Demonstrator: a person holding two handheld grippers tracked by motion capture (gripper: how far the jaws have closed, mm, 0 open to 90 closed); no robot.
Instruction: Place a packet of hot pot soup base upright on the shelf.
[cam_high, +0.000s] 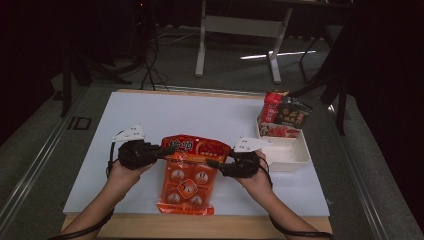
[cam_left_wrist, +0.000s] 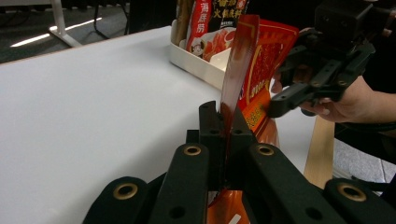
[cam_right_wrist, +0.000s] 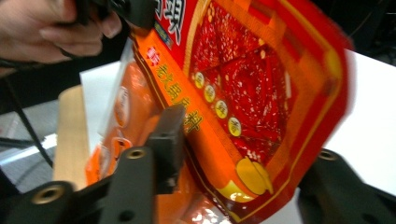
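Note:
A red-and-orange hotpot seasoning bag (cam_high: 192, 170) is held up over the white table's near middle, its lower part hanging toward the front edge. My left gripper (cam_high: 167, 149) is shut on the bag's top left edge. In the left gripper view the bag (cam_left_wrist: 261, 60) stands on edge, pinched between my jaws (cam_left_wrist: 224, 121). My right gripper (cam_high: 212, 162) is at the bag's right side. In the right gripper view the bag's corner (cam_right_wrist: 243, 70) lies between my widely spread jaws (cam_right_wrist: 247, 140), and the right one is partly hidden behind it.
A white tray (cam_high: 300, 160) sits at the table's right, with several upright snack packets (cam_high: 282, 115) at its far end. The tray (cam_left_wrist: 196, 63) lies beyond the bag in the left gripper view. A wooden table edge (cam_high: 200, 227) runs along the front.

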